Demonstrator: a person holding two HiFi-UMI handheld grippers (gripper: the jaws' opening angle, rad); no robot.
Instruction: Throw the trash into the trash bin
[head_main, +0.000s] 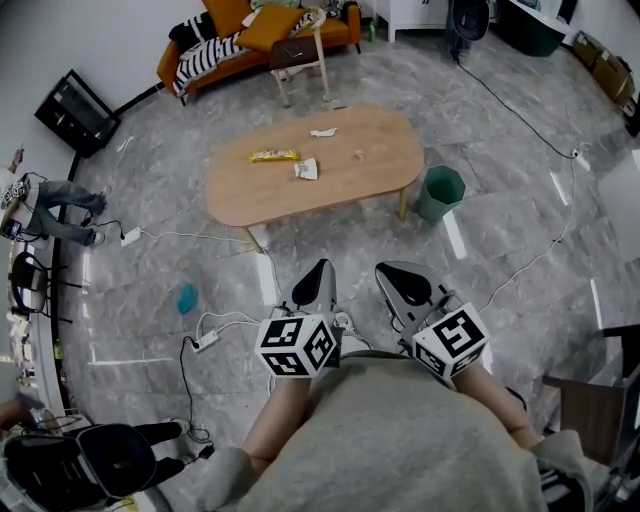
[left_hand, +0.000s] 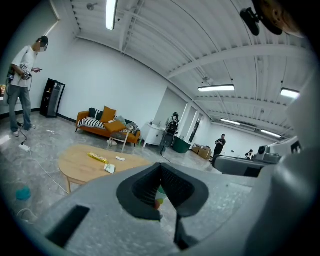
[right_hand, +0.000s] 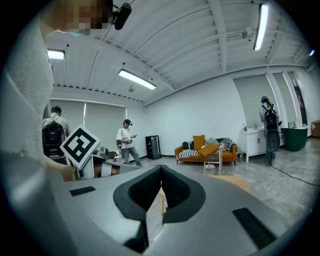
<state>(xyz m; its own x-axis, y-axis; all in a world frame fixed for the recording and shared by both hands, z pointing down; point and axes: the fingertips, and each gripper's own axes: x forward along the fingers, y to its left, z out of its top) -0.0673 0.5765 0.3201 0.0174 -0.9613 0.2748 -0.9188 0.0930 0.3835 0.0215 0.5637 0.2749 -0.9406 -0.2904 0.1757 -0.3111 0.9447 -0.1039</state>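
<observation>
Fingers: left gripper (head_main: 321, 268) and right gripper (head_main: 388, 270) were both closed, empty.
Trash: yellow wrapper (head_main: 273, 155) and scraps (head_main: 306, 169) lay on the tabletop (head_main: 370, 185), well ahead of both grippers.
Long axis: wrapper ran left-right.
Nearer: probably the left gripper.
Bin (head_main: 441, 192): right of tabletop.

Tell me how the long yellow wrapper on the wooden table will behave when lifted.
The yellow wrapper lies flat on the table, so it is probably light and floppy. It looks like film, so it may slip or crumple.
</observation>
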